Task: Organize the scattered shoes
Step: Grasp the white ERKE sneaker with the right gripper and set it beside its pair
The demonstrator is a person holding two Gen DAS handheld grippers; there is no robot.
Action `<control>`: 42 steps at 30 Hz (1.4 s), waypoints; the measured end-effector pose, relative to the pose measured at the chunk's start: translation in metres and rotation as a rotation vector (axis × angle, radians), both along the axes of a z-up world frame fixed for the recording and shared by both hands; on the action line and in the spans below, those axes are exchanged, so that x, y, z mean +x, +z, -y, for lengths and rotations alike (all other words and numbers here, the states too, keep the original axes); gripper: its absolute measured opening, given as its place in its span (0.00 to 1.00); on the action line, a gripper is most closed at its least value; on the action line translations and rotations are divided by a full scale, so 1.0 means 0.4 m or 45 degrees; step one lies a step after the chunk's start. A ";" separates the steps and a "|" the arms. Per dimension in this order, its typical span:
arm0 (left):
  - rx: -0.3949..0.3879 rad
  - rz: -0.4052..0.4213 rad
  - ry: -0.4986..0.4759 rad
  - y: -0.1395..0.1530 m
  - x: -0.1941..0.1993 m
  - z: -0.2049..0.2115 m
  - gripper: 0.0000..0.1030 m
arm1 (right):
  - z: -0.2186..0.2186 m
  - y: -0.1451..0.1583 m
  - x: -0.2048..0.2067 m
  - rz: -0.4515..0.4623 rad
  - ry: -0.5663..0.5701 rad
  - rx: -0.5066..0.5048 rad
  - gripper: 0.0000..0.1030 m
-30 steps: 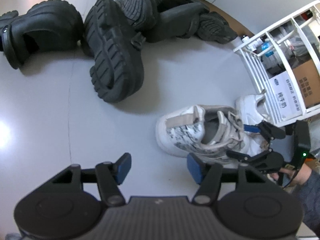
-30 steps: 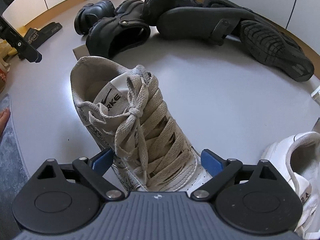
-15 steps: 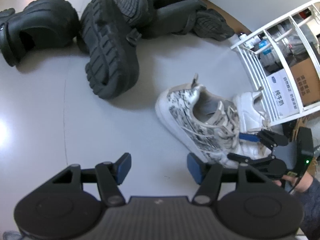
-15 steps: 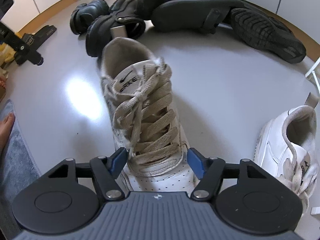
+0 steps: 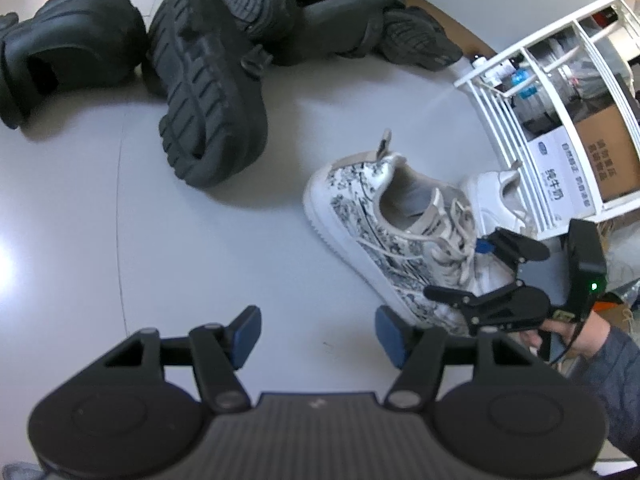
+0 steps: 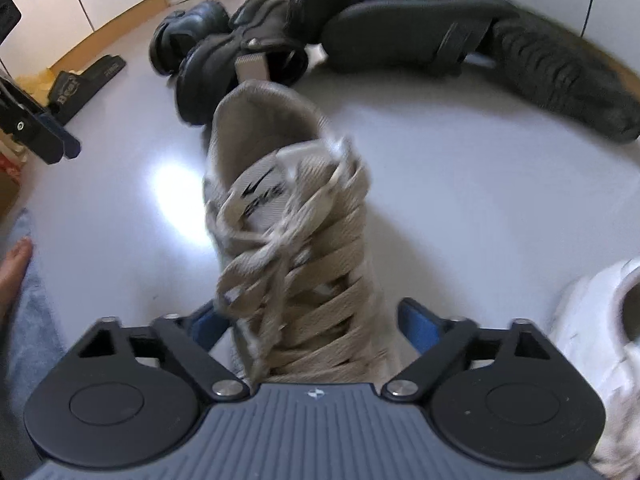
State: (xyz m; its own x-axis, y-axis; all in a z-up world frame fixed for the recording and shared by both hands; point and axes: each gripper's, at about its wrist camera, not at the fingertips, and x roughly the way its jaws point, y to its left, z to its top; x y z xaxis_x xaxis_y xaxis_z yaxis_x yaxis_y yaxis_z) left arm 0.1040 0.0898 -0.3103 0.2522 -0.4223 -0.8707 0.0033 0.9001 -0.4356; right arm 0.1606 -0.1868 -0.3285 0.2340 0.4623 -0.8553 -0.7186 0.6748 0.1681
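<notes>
Your right gripper (image 6: 312, 330) straddles the forefoot of the marble-print sneaker (image 6: 296, 248). Its blue pads (image 6: 416, 324) sit on either flank at the lace rows. Whether they pinch the upper or only bracket it, I cannot tell: the frame is blurred there. The left view shows the same tool (image 5: 484, 272) over the toe end, and the sneaker (image 5: 384, 236) rests sole-down on the grey floor (image 5: 200, 260).

A toe-end hold probably serves to swing the heel, so the shoe lines up with its neighbour.

Your left gripper (image 5: 316, 330) hangs empty with its jaws spread wide over bare floor, near the sneaker's toe. It looks parked, ready for the next shoe.

Just right of the printed sneaker lies a plain white sneaker (image 6: 600, 340), close beside it but apart from it in the right view. Behind both stands a white wire rack (image 5: 512, 120) holding boxes and bottles, likely why the light pair gathers here.

Further off, the black shoes remain a heap. A chunky-soled clog (image 5: 208, 96) lies on its side, sole facing you. An upright black clog (image 5: 60, 52) stands to its left. Several black shoes (image 5: 360, 28) are piled behind at the far edge, unsorted.
</notes>
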 end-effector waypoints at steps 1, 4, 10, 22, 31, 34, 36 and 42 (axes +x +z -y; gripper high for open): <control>0.006 0.001 0.006 0.000 0.000 -0.002 0.64 | 0.006 0.000 0.000 -0.012 -0.040 0.006 0.85; 0.003 -0.002 0.009 -0.003 0.001 -0.002 0.64 | 0.022 0.001 -0.011 -0.021 -0.166 0.009 0.84; -0.001 -0.008 0.000 -0.004 -0.002 0.004 0.64 | 0.056 0.002 -0.043 -0.048 -0.371 -0.021 0.83; 0.009 -0.019 0.037 -0.008 0.006 -0.005 0.64 | 0.142 0.007 -0.072 -0.024 -0.684 -0.074 0.82; 0.022 -0.005 0.083 -0.003 0.012 -0.025 0.65 | 0.140 0.024 -0.076 0.038 -0.688 -0.072 0.81; 0.027 -0.004 0.090 -0.004 0.013 -0.031 0.65 | 0.138 0.007 -0.063 0.026 -0.678 -0.070 0.81; 0.031 -0.006 0.101 -0.005 0.015 -0.036 0.65 | 0.137 0.003 -0.059 0.030 -0.670 -0.071 0.81; 0.034 -0.012 0.107 -0.008 0.015 -0.040 0.65 | 0.145 0.003 -0.065 0.056 -0.748 -0.089 0.78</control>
State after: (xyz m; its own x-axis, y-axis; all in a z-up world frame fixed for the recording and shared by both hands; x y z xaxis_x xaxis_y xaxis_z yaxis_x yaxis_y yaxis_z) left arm 0.1100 0.1057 -0.3137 0.2775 -0.3766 -0.8838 -0.0767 0.9083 -0.4111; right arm 0.1345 -0.2450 -0.3274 0.4695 0.1878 -0.8627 -0.2267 0.9700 0.0878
